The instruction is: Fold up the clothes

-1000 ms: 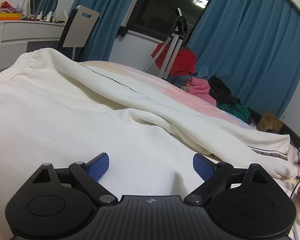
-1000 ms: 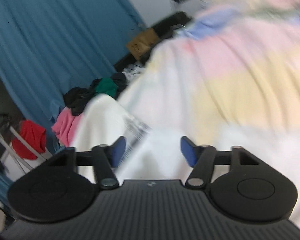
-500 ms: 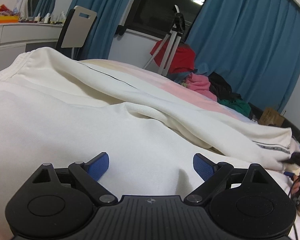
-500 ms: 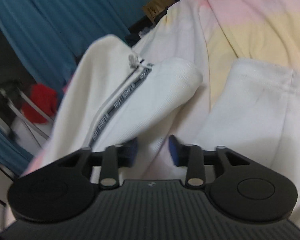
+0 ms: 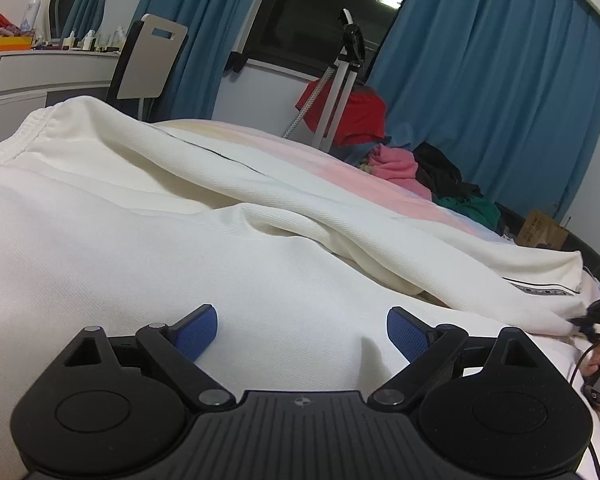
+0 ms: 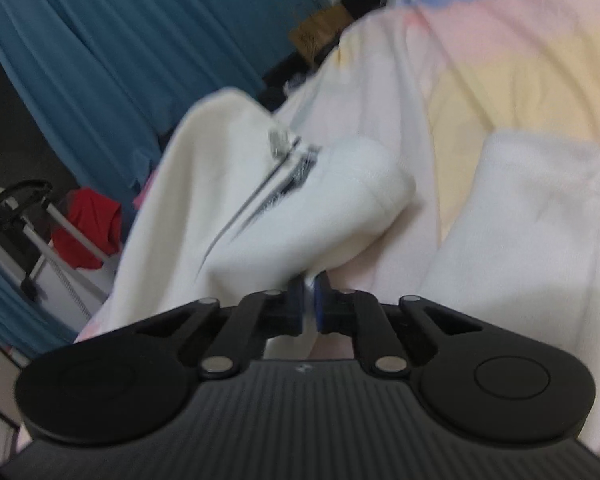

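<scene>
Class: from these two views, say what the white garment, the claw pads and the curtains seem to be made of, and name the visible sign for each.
Garment: seemingly thick knit cotton, matte; fine diagonal ribbing, soft rounded folds.
Left claw pads: probably rubber, blue, finely textured.
Curtains: woven cloth, maybe polyester; faint sheen, long even pleats.

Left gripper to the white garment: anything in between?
Nothing visible. The left gripper is open, with only the white garment spread directly below and ahead of its fingers. The right gripper is already shut on the garment's cuff end, so nothing blocks it either.
</scene>
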The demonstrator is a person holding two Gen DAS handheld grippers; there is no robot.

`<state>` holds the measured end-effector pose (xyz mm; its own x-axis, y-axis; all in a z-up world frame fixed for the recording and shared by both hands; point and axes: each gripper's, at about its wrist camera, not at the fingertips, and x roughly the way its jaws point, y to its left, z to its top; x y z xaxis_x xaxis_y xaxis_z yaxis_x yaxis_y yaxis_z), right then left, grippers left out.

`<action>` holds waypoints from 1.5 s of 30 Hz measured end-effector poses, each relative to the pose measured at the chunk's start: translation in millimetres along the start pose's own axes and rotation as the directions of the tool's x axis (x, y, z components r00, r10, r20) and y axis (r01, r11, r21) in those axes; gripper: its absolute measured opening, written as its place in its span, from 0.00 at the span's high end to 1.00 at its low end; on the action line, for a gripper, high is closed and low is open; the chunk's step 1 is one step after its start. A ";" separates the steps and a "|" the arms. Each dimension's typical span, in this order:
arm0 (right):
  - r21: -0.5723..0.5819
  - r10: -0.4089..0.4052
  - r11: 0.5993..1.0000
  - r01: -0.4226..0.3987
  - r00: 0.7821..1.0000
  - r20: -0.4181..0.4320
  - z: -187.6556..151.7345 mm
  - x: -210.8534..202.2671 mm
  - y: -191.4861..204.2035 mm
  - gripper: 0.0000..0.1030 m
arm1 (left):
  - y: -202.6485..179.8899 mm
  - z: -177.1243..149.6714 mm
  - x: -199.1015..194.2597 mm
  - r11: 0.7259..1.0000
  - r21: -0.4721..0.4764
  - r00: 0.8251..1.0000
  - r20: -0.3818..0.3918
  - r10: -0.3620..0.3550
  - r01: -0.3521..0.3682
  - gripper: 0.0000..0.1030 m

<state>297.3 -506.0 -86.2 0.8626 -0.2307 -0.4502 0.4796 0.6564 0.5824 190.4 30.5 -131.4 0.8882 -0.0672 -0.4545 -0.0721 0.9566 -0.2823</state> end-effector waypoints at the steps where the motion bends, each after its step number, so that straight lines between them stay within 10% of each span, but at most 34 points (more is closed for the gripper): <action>1: -0.003 -0.020 1.000 0.020 1.000 0.023 2.6 -10.6 -2.2 0.92 | -1.9 0.3 -1.5 1.000 0.015 1.000 0.005 0.002 -0.002 0.09; 10: -0.012 -0.154 0.988 0.155 0.988 0.008 7.6 -35.0 -30.4 0.92 | -15.2 9.1 -36.4 0.993 0.114 0.997 0.077 -0.001 -0.008 0.09; 20: -0.164 -0.115 0.980 0.114 0.993 0.007 1.0 -121.1 -0.2 0.89 | -29.9 18.4 -66.2 0.981 0.191 0.993 0.113 0.021 -0.043 0.09; 36: -0.264 -0.089 0.964 0.042 0.982 -0.169 -21.5 -202.8 18.0 0.87 | 51.0 46.2 -129.7 0.991 0.001 0.982 -0.136 0.130 -0.131 0.09; 42: -0.196 -0.114 0.977 0.079 0.978 -0.177 -16.7 -197.4 -0.2 0.34 | 138.2 60.8 -157.5 0.950 -0.262 0.961 -0.258 0.103 -0.172 0.08; 45: -0.149 -0.149 0.980 0.129 0.980 -0.134 -11.7 -200.4 -10.0 0.36 | 186.3 64.1 -168.8 0.884 -0.415 0.954 -0.283 0.098 -0.214 0.08</action>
<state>117.7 -458.0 -9.7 0.7518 -0.2280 -0.6187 0.5576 0.7208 0.4118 56.1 238.3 -53.1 0.7121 -0.0502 -0.7002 -0.4422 0.7426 -0.5030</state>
